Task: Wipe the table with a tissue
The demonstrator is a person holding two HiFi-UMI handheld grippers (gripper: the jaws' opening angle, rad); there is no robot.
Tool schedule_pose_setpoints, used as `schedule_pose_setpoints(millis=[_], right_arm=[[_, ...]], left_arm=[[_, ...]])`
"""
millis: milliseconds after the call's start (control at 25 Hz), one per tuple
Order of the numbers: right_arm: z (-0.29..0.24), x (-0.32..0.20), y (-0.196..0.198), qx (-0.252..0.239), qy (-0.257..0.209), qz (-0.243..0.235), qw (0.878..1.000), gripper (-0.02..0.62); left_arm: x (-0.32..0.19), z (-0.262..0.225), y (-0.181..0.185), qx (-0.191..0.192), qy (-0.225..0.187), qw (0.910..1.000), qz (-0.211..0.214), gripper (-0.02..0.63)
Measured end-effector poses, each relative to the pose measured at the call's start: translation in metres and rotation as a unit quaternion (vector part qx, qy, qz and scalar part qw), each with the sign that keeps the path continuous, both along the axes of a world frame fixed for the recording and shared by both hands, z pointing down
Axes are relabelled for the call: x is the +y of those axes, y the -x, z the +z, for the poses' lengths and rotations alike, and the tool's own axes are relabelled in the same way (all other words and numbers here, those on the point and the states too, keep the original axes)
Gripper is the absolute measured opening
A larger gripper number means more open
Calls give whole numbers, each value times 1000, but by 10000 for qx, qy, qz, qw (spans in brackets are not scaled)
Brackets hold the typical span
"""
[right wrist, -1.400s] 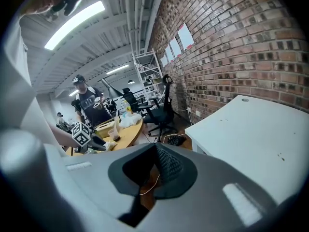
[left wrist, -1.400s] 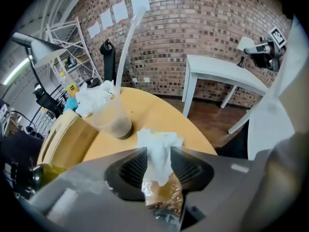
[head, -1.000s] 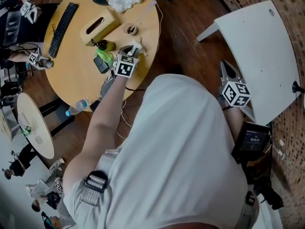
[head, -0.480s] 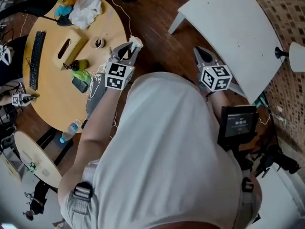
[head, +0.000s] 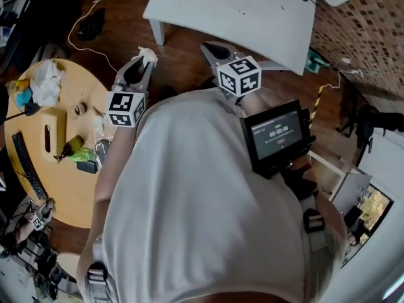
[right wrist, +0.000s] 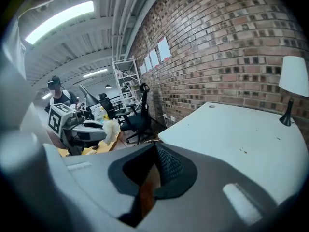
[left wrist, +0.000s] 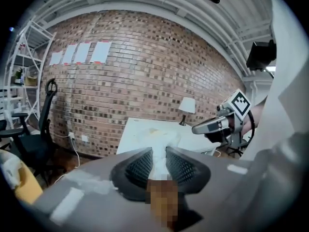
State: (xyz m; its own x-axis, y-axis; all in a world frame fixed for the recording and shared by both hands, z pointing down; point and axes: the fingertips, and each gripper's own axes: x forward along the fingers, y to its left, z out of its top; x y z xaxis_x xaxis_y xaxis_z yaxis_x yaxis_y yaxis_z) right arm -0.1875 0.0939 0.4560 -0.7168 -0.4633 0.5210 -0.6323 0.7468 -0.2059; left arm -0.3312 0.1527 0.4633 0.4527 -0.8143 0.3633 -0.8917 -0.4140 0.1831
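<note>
My left gripper [head: 140, 62] is shut on a white tissue [head: 149, 54] and hangs over the wooden floor, between the round table and the white table [head: 252, 11]. In the left gripper view the tissue [left wrist: 159, 141] bulges up from between the mesh pads, with the white table [left wrist: 137, 129] beyond it. My right gripper [head: 212, 48] points at the white table's near edge, its jaws together and nothing in them. The right gripper view looks across the white table [right wrist: 241, 129] and also shows the left gripper [right wrist: 102, 132] with its tissue [right wrist: 111, 128].
A round wooden table [head: 38, 182] at the left carries a tissue box [head: 47, 134], a keyboard [head: 25, 163], crumpled tissues [head: 47, 84] and small items. A lamp [right wrist: 293, 79] stands at the white table's far end by the brick wall. An office chair [left wrist: 41, 129] stands left.
The person has turned from the round table to the white table. The left gripper with the tissue rose and swung off the round table toward the white one. The right gripper shifted slightly.
</note>
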Motion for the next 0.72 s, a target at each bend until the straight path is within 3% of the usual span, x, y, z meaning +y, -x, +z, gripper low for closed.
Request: schedule_pose_setpoints(millis=[200, 400, 720], right_arm=[[-11, -9, -27, -31, -112, 387, 9992, 8], [-18, -19, -64, -87, -202, 738, 9970, 8], [7, -37, -104, -346, 107, 1129, 9929, 8]], left_arm=[[-13, 0, -26, 82, 28, 9986, 525, 97], [-32, 0, -51, 163, 138, 9971, 734, 97], [-57, -1, -95, 236, 232, 9924, 1188, 95]])
